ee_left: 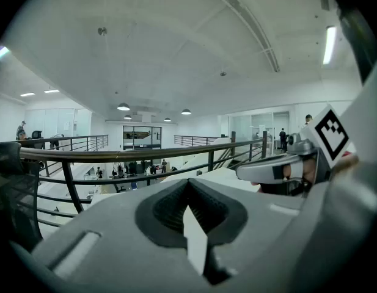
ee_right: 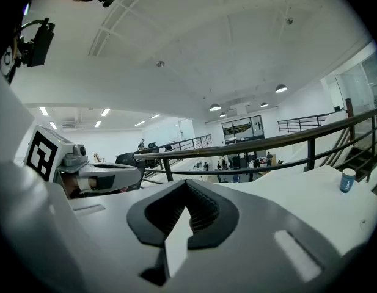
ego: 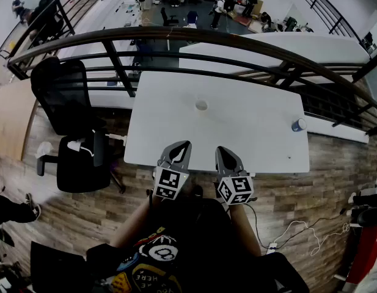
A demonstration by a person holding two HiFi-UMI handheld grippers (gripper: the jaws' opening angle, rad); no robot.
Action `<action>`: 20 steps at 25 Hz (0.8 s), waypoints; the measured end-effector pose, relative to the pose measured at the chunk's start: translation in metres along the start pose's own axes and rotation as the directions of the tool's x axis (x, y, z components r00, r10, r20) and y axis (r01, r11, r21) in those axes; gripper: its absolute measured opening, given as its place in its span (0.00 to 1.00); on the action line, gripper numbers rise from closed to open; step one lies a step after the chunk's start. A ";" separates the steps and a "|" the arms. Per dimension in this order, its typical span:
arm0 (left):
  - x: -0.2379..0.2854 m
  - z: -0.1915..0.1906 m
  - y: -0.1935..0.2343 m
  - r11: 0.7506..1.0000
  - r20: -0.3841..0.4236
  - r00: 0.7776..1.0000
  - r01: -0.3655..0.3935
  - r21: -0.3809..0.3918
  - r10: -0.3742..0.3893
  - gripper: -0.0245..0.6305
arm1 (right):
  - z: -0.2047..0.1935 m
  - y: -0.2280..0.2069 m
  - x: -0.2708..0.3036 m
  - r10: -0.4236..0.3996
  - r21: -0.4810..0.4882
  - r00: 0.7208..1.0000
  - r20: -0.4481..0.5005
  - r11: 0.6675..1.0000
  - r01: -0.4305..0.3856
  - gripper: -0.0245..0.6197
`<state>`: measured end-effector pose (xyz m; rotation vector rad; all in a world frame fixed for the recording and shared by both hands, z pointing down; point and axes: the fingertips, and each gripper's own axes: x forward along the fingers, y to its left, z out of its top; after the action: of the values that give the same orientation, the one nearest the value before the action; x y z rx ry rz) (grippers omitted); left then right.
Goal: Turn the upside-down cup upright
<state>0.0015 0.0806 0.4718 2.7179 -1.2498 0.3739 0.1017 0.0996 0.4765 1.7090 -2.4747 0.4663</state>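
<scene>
**White bench by a mezzanine rail: both grippers being held shut and empty**

A white bench (ego: 249, 124) is being viewed beside a dark railing (ego: 176, 38) above an open hall. The left gripper (ego: 184, 145) and right gripper (ego: 220, 151) are being held side by side at the bench's 6 o'clock edge. Their fingers are being kept fully together on nothing, presumably parked ahead of a reach. The blue cup (ego: 298, 125) is being left pale end up at the 3 o'clock edge, well apart from both. No brand is being made out on it. Only square patterns are being shown on the marker cubes (ego: 170, 182).
</scene>
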 end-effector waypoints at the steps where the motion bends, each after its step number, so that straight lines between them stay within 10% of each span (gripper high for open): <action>1: -0.001 -0.002 0.001 1.000 -0.003 1.000 0.000 -0.005 0.000 0.04 | -0.002 0.002 0.001 0.001 0.001 1.000 -0.003 1.000 -0.001 0.04; 20: -0.007 -0.025 0.027 0.997 -0.011 0.998 0.069 -0.029 -0.069 0.04 | -0.026 0.028 0.024 0.005 0.038 1.000 0.006 0.999 -0.005 0.04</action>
<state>-0.0278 0.0733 0.4945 2.7221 -1.1462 0.3614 0.0648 0.0950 0.5022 1.7209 -2.4905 0.5132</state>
